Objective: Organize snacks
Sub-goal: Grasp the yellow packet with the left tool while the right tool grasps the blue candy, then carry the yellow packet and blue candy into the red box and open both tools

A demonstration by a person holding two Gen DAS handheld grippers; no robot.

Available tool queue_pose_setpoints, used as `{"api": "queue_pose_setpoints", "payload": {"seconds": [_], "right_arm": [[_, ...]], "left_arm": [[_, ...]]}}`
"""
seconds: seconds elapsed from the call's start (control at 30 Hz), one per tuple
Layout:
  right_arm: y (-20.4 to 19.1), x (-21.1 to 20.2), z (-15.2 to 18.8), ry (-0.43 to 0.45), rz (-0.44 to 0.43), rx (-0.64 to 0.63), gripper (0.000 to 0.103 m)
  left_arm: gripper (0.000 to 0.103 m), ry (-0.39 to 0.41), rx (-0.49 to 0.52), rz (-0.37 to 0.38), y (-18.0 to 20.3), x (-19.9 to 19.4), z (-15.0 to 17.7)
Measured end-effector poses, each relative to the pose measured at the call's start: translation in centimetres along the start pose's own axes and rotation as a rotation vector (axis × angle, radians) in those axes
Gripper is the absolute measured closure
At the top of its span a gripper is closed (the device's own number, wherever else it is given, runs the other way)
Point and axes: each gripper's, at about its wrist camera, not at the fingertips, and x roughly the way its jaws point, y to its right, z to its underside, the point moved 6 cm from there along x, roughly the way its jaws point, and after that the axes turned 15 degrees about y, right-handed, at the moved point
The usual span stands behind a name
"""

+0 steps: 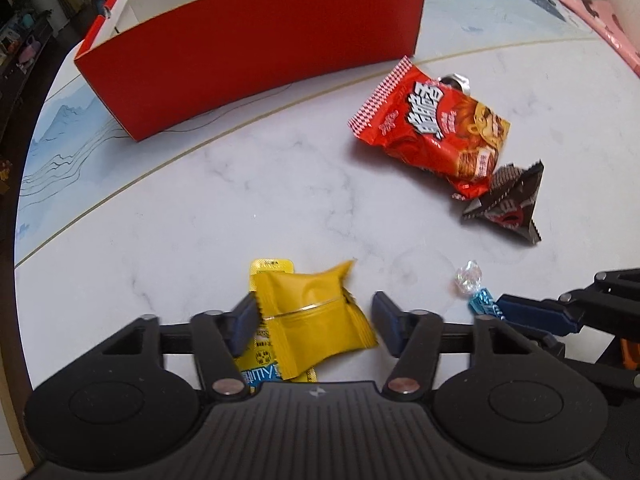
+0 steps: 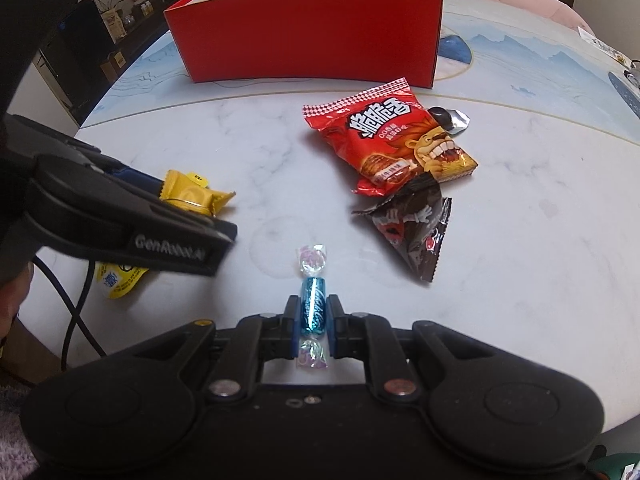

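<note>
On the white marble desk (image 2: 168, 128), an open red cardboard box (image 2: 308, 36) stands at the far side. Near its right front corner lies a red crinkled snack bag (image 2: 384, 144), and a dark triangular foil packet (image 2: 416, 232) touches that bag's near end. Well in front of the box, the left tool (image 1: 314, 312) is open around a yellow wrapped snack (image 1: 316, 316). Right of that, the right tool (image 2: 313, 312) grips a blue twist-wrapped candy (image 2: 313, 300).
</note>
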Motion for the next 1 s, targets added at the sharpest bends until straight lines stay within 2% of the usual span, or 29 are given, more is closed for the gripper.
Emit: {"api": "queue_pose_setpoints", "payload": {"seconds": [0.13,0.27,0.57,1.0], "right_arm": [[-0.1,0.1,0.0,-0.002,-0.003,-0.005,0.092],[-0.1,0.1,-0.2,0.002,0.001,-0.004,0.092],[-0.4,-0.4,-0.8,0.019,0.009,0.006,0.092],[-1.8,-2.2,-4.2,0.106,0.008,0.0,0.092]], "left_arm": [[0.052,0.018,-0.027,0.007,-0.8,-0.3,-0.1],[0.063,0.048,-0.078,0.033,-1.8,-0.9,-0.4],[0.064,0.096,-0.221,0.082,-4.9,-2.3,-0.4],[0.064,0.161,-0.339,0.078,-8.9,-5.2,-1.0]]}}
